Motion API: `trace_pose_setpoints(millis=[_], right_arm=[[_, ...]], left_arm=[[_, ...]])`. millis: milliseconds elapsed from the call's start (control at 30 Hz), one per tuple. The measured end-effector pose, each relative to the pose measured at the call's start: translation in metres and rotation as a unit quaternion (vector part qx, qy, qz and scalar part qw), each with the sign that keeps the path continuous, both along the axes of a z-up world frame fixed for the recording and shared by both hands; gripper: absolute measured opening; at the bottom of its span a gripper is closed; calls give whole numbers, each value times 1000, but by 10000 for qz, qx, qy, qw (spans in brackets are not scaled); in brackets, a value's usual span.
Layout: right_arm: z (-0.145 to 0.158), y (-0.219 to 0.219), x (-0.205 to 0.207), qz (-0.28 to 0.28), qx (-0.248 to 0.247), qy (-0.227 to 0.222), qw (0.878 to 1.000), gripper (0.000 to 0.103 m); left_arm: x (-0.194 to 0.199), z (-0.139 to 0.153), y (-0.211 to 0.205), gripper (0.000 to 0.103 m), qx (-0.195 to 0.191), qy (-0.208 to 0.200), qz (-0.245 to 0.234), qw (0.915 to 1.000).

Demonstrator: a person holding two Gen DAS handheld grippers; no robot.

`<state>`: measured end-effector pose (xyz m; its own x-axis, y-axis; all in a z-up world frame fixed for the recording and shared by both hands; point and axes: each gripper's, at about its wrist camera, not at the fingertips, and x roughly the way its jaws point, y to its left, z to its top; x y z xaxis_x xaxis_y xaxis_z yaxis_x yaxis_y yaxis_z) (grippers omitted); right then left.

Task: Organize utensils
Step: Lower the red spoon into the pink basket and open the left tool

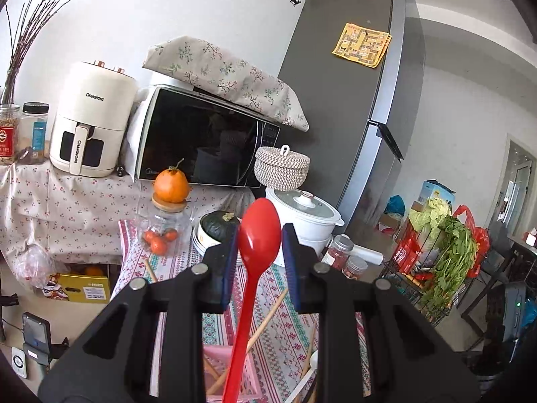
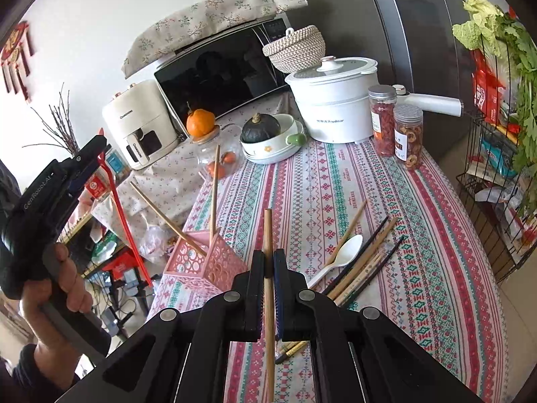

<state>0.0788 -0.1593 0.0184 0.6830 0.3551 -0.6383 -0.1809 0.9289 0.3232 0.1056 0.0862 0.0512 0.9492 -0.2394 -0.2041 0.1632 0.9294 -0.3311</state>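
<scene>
My left gripper (image 1: 259, 238) is shut on a red plastic spoon (image 1: 256, 252), bowl up, its handle running down toward the pink holder (image 1: 246, 374). In the right wrist view the left gripper (image 2: 97, 154) is raised at the left of the table with the red spoon (image 2: 124, 215) hanging from it. My right gripper (image 2: 267, 262) is shut on a wooden chopstick (image 2: 268, 288), held just right of the pink lattice utensil holder (image 2: 198, 262), which has two chopsticks (image 2: 213, 194) in it. A white spoon (image 2: 339, 255) and several chopsticks (image 2: 362, 262) lie on the patterned tablecloth (image 2: 419, 241).
At the table's back stand a glass jar with an orange on it (image 2: 214, 154), a bowl with a dark squash (image 2: 268, 137), a white cooker (image 2: 335, 100) and two snack jars (image 2: 396, 127). A microwave (image 1: 204, 141), air fryer (image 1: 90, 121), fridge (image 1: 352, 84) and a wire vegetable rack (image 2: 496, 151) surround it.
</scene>
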Motion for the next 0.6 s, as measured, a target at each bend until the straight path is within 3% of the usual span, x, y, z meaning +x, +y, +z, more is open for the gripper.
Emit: trace_pose_setpoints(millis=[200,333,600], right_arm=[[16,0,11,36,83,-263,9996,5],[24,3,16,68,76,-396,9992,5],[29,3,19,41,132,-494,9987,5]], left_arm=[[18,-24,-5,28,231,6,261,9994],[29,-37,2,28,72,212,387,9990],[29,-48,-1,28,184,483,282,9983]])
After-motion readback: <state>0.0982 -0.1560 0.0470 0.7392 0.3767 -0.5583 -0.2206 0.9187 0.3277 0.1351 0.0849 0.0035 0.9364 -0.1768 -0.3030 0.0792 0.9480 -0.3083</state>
